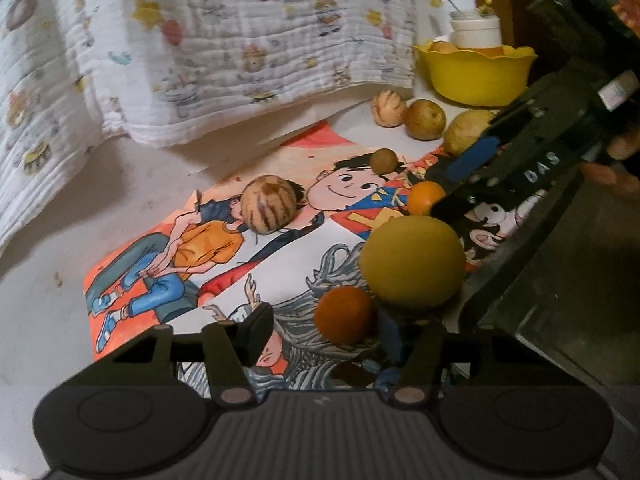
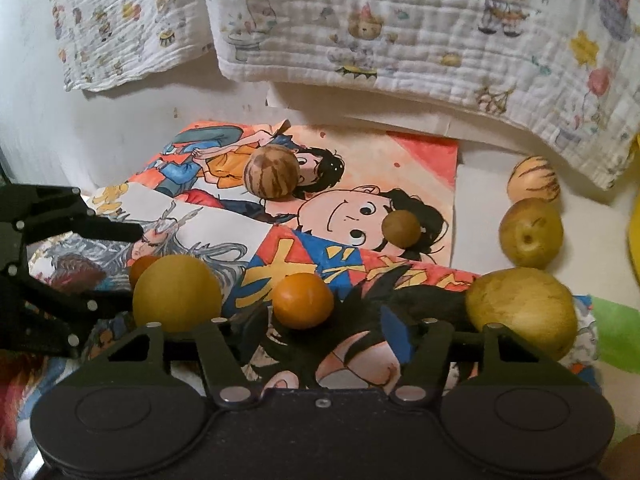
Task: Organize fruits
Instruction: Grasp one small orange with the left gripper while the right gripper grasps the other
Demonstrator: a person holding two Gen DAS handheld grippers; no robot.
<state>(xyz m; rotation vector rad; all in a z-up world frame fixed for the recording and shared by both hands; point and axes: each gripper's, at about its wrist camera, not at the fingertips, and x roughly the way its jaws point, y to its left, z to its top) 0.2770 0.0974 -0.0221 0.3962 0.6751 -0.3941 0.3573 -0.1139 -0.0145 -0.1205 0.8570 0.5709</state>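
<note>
Small orange [image 2: 303, 300] btwn open right hand-held gripper [image 2: 320, 332] jaws, ungripped.

Round yellow-green fruit [image 1: 412, 260]: plain, matte, no markings. Small round orange fruit [image 1: 345, 314] & 2nd small orange fruit [image 2: 303, 300]: solid bright orange, glossy. Round tan melon w/ dark brown stripes [image 2: 272, 173]: beige skin, streaks top to bottom. Pale striped melon by the cloth [image 2: 533, 181]: cream, thin brown lines. Small brown ball-shaped fruit [image 2: 401, 229]: dull olive-brown. Yellow-brown pears [image 2: 522, 312]: speckled, russet patches. Scalloped yellow plastic bowl [image 1: 476, 76]: solid yellow. White crinkled cotton cloth [image 1: 200, 40]: cartoon print, yellow stars, bears, red balloons. Cartoon posters under the fruit [image 2: 352, 200]: orange-red, blue, black, grey linework. Both black plastic grippers [image 2: 316, 340]: matte black, blue pads.
</note>
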